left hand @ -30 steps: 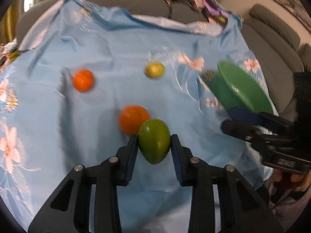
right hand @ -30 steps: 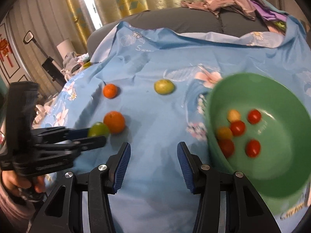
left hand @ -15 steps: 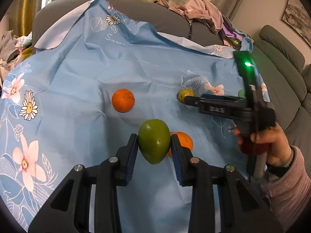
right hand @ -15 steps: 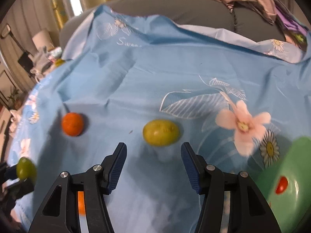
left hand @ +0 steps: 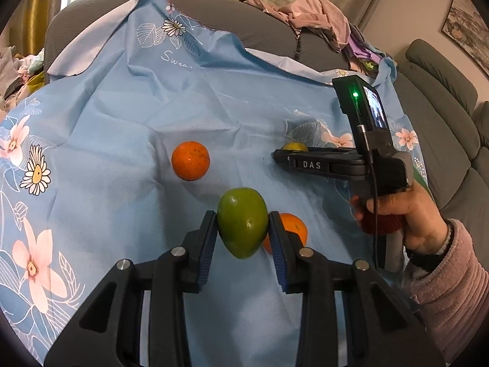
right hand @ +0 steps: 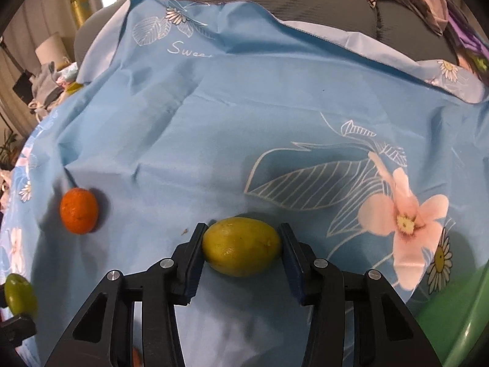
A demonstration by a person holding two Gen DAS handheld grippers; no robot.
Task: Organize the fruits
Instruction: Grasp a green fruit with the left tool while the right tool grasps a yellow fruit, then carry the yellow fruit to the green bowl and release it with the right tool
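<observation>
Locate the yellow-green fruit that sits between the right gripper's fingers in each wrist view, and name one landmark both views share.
Left wrist: yellow-green fruit right of centre, mostly hidden behind the right gripper.
Right wrist: lower centre, between the closing jaws.
Shared landmark: the orange, to its left.

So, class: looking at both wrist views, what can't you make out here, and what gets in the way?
- Green bowl, right wrist view: cut off by the frame edge, contents unseen.
- Second orange, left wrist view: half hidden behind the left gripper and its green fruit.
- Yellow-green fruit, left wrist view: mostly hidden behind the right gripper's closing fingers.
</observation>
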